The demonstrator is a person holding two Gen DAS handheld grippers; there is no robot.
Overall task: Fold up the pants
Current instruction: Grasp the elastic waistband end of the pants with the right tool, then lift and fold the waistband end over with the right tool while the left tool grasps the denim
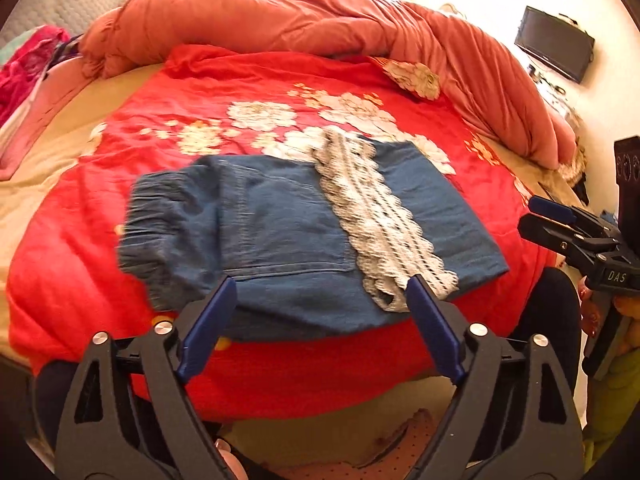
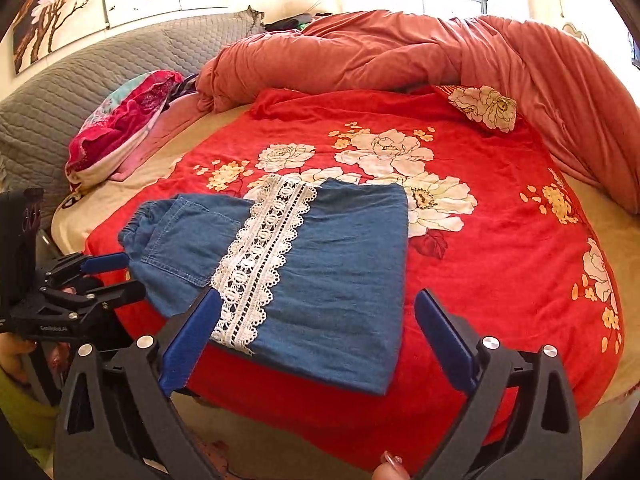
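Folded blue denim pants (image 1: 272, 232) (image 2: 340, 272) lie flat on a red flowered blanket (image 1: 208, 96) (image 2: 500, 248), elastic waistband to the left. A white lace strip (image 1: 376, 216) (image 2: 264, 256) runs across them. My left gripper (image 1: 322, 280) hovers over the near edge of the pants, open, with nothing pinched between its blue pads. My right gripper (image 2: 318, 294) is likewise open above the near edge, over the lace end. Each gripper shows in the other's view: the right one (image 1: 552, 220) at the right edge, the left one (image 2: 108, 276) at the left edge.
A bunched salmon duvet (image 1: 320, 20) (image 2: 400, 52) curves along the far and right sides of the bed. A pink patterned pillow pile (image 2: 120, 136) sits at the left by the grey quilted headboard (image 2: 80, 76). A dark screen (image 1: 554, 42) hangs on the right wall.
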